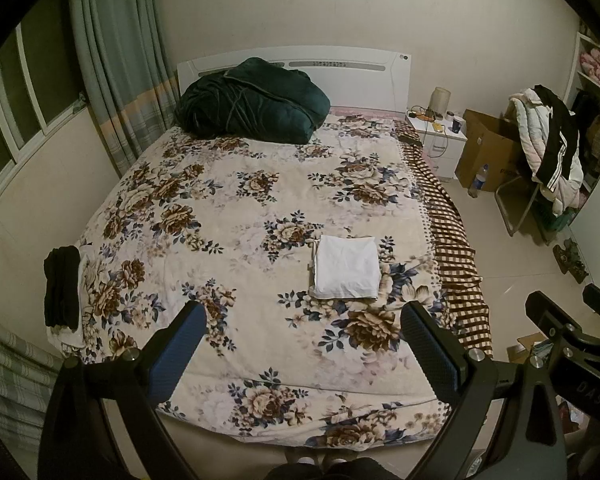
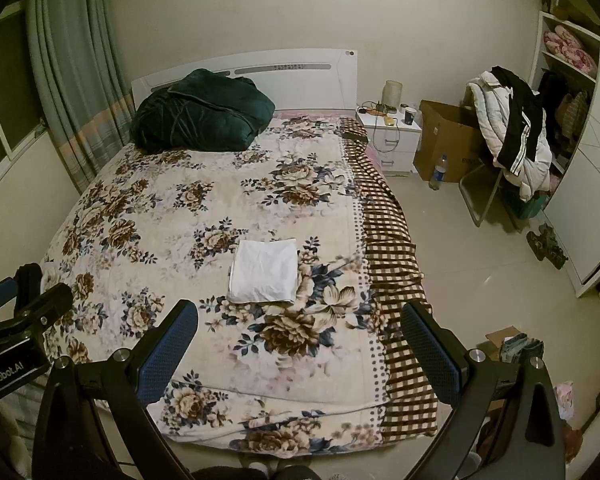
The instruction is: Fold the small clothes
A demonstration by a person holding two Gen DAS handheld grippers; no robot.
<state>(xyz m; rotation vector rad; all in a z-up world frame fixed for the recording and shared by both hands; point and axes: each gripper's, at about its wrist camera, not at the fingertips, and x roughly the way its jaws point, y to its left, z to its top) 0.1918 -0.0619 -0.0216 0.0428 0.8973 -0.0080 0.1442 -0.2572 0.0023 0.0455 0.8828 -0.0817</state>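
Dark clothes [image 1: 62, 287] half off-bed, indistinct

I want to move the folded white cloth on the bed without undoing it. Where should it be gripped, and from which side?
Take the folded white cloth at the middle of its near edge, coming in low from the foot of the bed. It lies flat and square-on, and the layered edges seem to show at its left side, so pinching all layers together there should keep the fold.
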